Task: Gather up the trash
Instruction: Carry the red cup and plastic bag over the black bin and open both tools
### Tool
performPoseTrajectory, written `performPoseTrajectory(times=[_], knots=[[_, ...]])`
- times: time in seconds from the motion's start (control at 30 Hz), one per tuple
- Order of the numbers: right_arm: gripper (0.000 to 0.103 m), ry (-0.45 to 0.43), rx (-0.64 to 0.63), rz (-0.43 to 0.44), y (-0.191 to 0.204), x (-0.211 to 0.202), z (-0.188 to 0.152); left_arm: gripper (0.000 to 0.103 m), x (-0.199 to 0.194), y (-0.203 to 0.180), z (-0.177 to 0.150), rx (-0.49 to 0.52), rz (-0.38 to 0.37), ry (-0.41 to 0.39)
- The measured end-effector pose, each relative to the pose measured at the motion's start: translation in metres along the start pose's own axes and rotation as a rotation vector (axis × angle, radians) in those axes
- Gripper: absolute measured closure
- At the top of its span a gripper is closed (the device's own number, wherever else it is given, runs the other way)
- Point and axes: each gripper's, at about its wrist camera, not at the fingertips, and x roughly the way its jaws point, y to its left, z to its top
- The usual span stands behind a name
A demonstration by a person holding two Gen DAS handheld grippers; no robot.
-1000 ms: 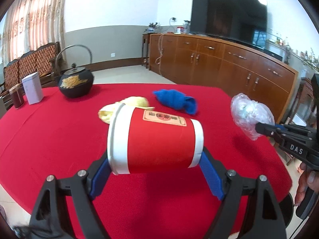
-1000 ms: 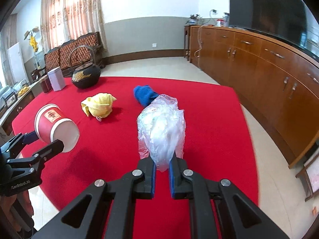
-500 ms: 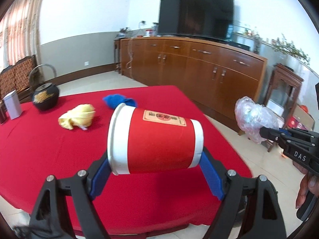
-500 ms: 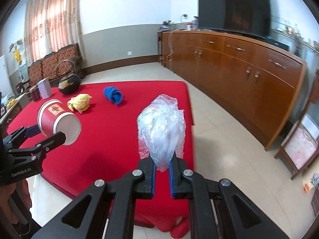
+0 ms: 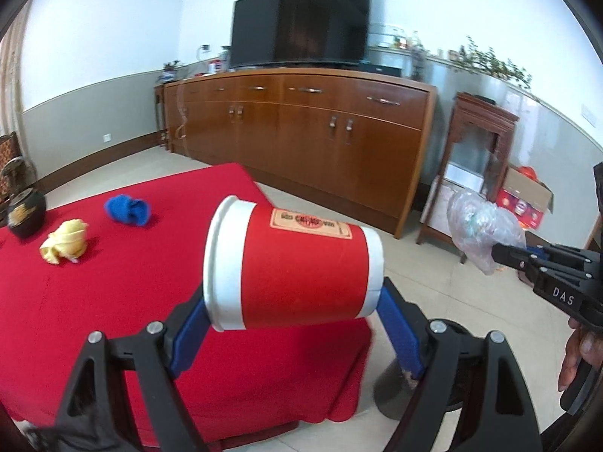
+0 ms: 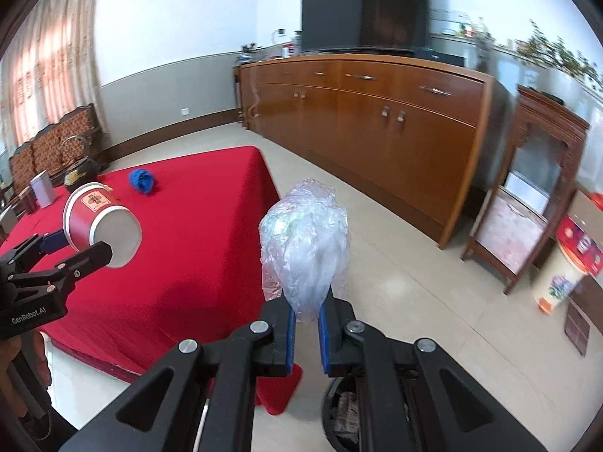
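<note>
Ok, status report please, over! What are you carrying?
Left hand-held gripper shut on cup. Right hand-held gripper shut on plastic bag. Both off the table, bin below. Nothing blocking.

- The left hand-held gripper (image 5: 294, 312) has black arms, silver screws, blue finger pads and white "GenRobot.AI" lettering.
- The right hand-held gripper (image 6: 306, 320) looks alike, marked "DAS".

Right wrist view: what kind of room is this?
Most likely a home living or dining room. A large flat-screen TV stands on a long wooden sideboard, a table with a red tablecloth fills the left, and carved wooden chairs line the curtained wall.
</note>
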Motion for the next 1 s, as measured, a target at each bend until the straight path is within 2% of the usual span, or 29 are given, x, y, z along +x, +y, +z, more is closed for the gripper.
performPoseTrajectory(times=[0.37,1.0], knots=[[0.092,0.016,0.049,-0.095,-0.062,-0.044,-0.035,0.019,0.002,-0.072,-0.004,0.061,-0.119,0.006],[0.092,0.146,0.092,-0.128,-0.146,-0.025,-0.124,0.019,0.056,-0.173,-0.055,0.171,-0.264,0.171]])
